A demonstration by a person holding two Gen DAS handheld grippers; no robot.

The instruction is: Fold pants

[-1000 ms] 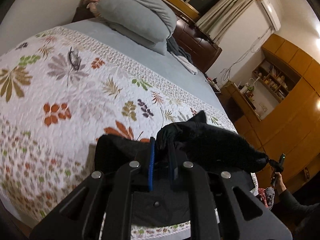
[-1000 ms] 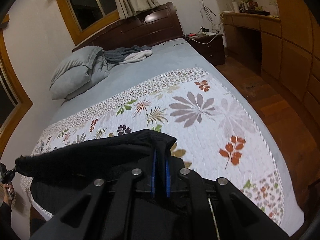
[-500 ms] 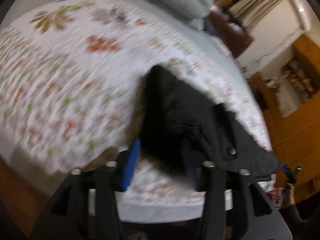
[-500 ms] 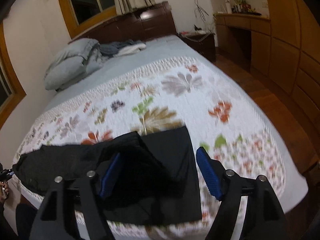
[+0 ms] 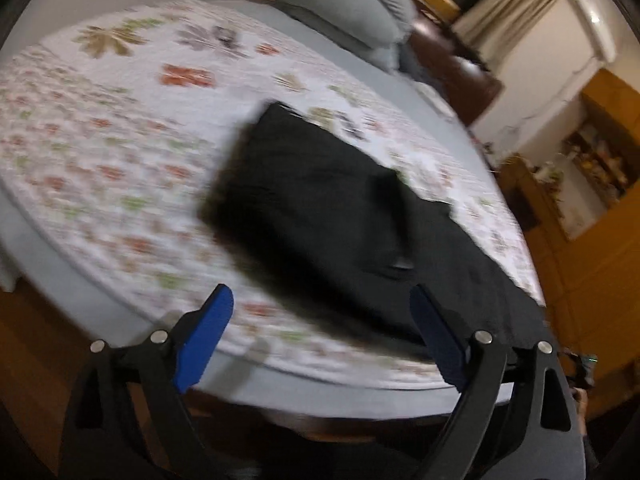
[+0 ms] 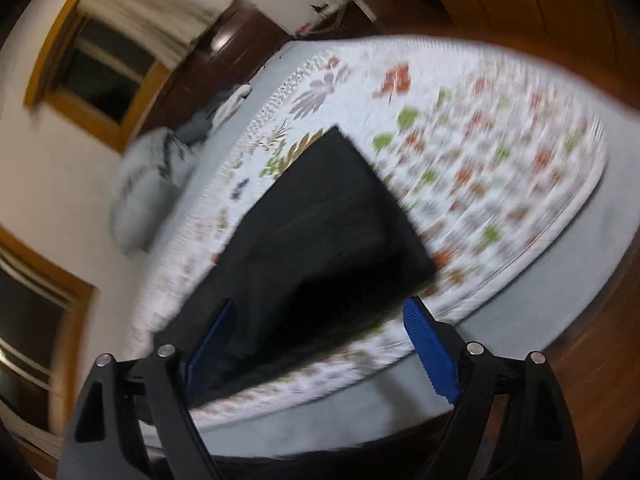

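The black pants (image 5: 332,220) lie folded flat on the floral quilt (image 5: 100,152) near the foot edge of the bed. They also show in the right wrist view (image 6: 320,232). My left gripper (image 5: 320,332) is open and empty, held back from the bed's edge in front of the pants. My right gripper (image 6: 316,344) is open and empty, also pulled back over the bed's edge. Both views are motion-blurred.
Grey pillows (image 5: 340,4) and bedding (image 6: 148,184) lie at the head of the bed by a dark wooden headboard (image 5: 452,68). Wooden cabinets (image 5: 600,200) stand along one side. Wooden floor (image 6: 592,340) surrounds the bed.
Both grippers were shut on the pants and held them up; they let the pants drop onto the quilt, opened wide, and pulled back from the bed.
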